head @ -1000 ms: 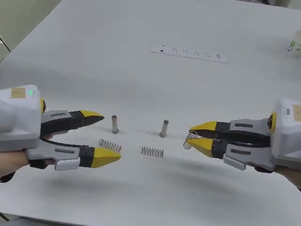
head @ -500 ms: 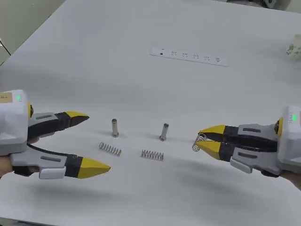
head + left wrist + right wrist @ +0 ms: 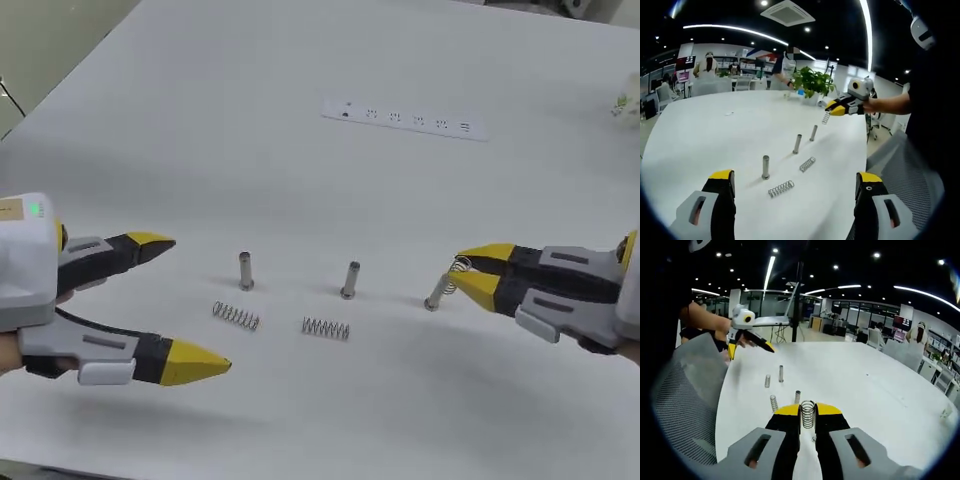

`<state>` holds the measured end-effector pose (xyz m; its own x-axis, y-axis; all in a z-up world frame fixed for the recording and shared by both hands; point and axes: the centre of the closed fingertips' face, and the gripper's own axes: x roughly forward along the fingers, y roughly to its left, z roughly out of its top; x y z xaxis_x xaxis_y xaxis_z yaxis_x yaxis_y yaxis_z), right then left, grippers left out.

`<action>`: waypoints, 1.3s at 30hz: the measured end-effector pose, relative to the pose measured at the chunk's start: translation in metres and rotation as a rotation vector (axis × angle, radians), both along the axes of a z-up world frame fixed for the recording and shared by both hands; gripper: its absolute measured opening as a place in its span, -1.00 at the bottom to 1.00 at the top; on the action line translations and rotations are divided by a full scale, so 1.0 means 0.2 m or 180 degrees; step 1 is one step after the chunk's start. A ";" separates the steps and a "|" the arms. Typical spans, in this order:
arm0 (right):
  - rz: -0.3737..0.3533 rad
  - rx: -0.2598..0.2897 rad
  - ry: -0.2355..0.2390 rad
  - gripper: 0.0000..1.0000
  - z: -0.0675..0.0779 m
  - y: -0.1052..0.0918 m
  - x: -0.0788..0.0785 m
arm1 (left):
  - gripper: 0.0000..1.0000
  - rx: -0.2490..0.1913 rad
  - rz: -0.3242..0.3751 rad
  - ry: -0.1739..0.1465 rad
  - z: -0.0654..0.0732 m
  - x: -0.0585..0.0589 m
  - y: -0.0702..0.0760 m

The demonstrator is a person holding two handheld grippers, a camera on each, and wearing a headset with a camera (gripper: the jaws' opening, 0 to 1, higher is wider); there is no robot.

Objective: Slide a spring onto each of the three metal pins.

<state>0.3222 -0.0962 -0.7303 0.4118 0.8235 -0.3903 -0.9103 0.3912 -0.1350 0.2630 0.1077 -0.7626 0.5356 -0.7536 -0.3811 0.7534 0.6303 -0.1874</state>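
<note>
A: Starting with the head view: right claw [image 3: 470, 272] pinches a spring [image 3: 458, 267] just beside the nearest pin [image 3: 434, 296], not on it as far as I can tell.

B: Left gripper view: left claw [image 3: 795, 176] spread wide, empty. Two loose springs [image 3: 781, 188] lie on the table [image 3: 700, 130] near the pins [image 3: 765, 167].

A: Right gripper view: spring [image 3: 807, 415] gripped, pins [image 3: 781, 373] ahead, all bare. None done yet, I'd judge; three to go.

Bright, even overhead light, soft shadows on the table [image 3: 300, 170], sharp focus, fisheye bending at gripper-view edges
</note>
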 end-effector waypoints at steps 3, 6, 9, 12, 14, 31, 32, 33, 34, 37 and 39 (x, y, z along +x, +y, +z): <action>-0.0047 -0.0012 -0.0006 -0.85 0.00 -0.02 0.03 | 0.96 -0.0004 0.0004 -0.0009 0.00 0.00 0.00; -0.0085 0.0011 0.0005 -0.85 0.00 -0.03 0.05 | 0.96 -0.0002 0.0008 -0.0012 0.01 0.00 0.00; -0.0129 0.0033 0.0002 -0.85 0.01 -0.03 0.07 | 0.96 0.0002 0.0013 -0.0008 0.00 0.00 0.00; -0.0157 0.0055 0.0016 -0.85 0.01 -0.03 0.09 | 0.96 0.0004 0.0020 -0.0005 0.00 0.00 0.00; -0.0162 0.0052 0.0012 -0.85 0.00 -0.03 0.10 | 0.96 -0.0001 0.0019 -0.0004 0.00 0.00 0.00; -0.0263 0.0086 0.0172 -0.85 -0.06 -0.04 0.15 | 0.96 -0.0016 0.0021 -0.0016 0.01 0.01 0.00; -0.0265 0.0089 0.0180 -0.85 -0.06 -0.04 0.15 | 0.96 -0.0019 0.0022 -0.0017 0.01 0.01 0.00; -0.0265 0.0100 0.0192 -0.85 -0.06 -0.04 0.15 | 0.96 -0.0018 0.0021 -0.0013 0.01 0.01 0.00; -0.0267 0.0100 0.0189 -0.85 -0.07 -0.04 0.15 | 0.96 -0.0017 0.0020 -0.0014 0.01 0.01 0.00; -0.0266 0.0110 0.0200 -0.85 -0.07 -0.04 0.15 | 0.96 -0.0015 0.0019 -0.0009 0.01 0.01 0.00; -0.0264 0.0114 0.0203 -0.85 -0.07 -0.04 0.15 | 0.96 0.0004 0.0030 -0.0011 0.00 0.01 0.00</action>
